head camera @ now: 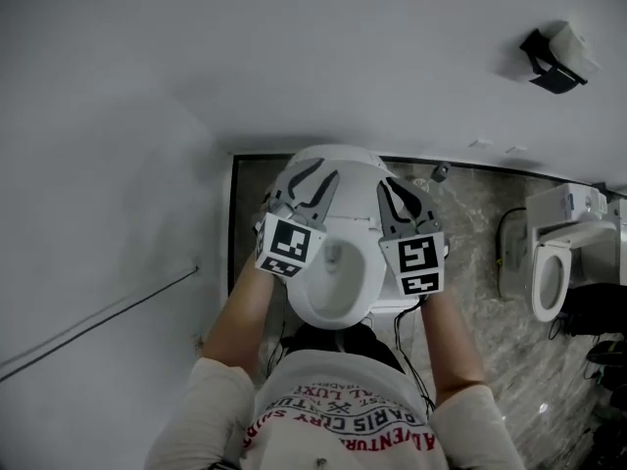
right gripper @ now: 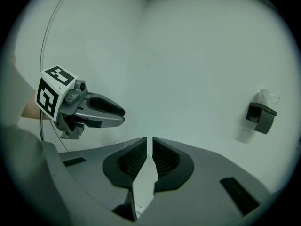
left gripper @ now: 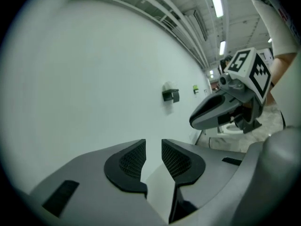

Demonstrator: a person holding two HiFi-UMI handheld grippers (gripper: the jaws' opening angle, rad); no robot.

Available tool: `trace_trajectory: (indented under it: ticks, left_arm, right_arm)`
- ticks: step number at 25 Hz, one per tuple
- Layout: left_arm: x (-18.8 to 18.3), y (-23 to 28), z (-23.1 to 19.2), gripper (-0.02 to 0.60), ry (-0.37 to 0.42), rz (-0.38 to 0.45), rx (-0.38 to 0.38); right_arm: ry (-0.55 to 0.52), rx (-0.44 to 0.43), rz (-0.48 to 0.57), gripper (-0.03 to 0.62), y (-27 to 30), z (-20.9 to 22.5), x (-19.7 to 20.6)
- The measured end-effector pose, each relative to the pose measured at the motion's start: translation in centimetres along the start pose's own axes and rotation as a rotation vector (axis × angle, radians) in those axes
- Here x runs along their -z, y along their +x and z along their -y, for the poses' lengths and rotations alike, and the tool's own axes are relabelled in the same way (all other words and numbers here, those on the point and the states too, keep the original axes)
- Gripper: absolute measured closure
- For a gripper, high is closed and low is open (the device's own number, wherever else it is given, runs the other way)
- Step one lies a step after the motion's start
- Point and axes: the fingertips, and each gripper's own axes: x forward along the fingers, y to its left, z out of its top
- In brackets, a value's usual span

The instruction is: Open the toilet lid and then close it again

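A white toilet stands below me, its lid [head camera: 338, 160] lifted off the open bowl [head camera: 338, 287]. My left gripper [head camera: 299, 179] holds the lid's left rim and my right gripper [head camera: 400, 186] holds its right rim. In the left gripper view, the thin white lid edge [left gripper: 159, 187] sits between the jaws of the left gripper [left gripper: 154, 147]. The right gripper view shows the same for the right gripper [right gripper: 149, 145], shut on the lid edge [right gripper: 143, 187]. Each gripper view also shows the other gripper beside it in front of the white wall.
A second toilet [head camera: 554, 262] stands at the right on the marble floor [head camera: 470, 223]. A black wall fixture [head camera: 556, 59] hangs high on the white wall. A thin cable [head camera: 98, 316] runs along the left wall. My body is close behind the bowl.
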Motion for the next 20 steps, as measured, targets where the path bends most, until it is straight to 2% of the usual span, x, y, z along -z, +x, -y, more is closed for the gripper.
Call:
trace_trajectory:
  ticks: [4,7,11,13,16,20]
  left_arm:
    - [-3.8,-4.5,0.4,0.515,-0.109,0.079,-0.061]
    - [-5.8,-7.9,0.2,0.549,-0.166,0.119,-0.101]
    - [-6.1,-11.9,-0.1,0.571,-0.257,0.147,-0.2]
    - [-6.1,-13.2,0.2,0.572,-0.285,0.143,-0.214]
    - [-6.7,-14.3,0.0,0.574,-0.28,0.138,-0.2]
    - [-8.1,-15.2,-0.1,0.574,-0.209,0.143,-0.194]
  right_arm:
    - [0.096,0.039,0.035,0.562,-3.9,-1.0,-1.9]
    - [0.122,0.072,0.068,0.568,-6.6,-1.5,-3.9]
    - [0.133,0.1,0.102,0.571,-9.5,-2.1,-5.7]
    - [0.15,0.105,0.109,0.571,-10.6,-2.6,-6.1]
    - [0.157,0.117,0.124,0.571,-11.5,-3.3,-7.0]
    - [0.173,0.127,0.144,0.571,-12.0,-4.3,-7.8]
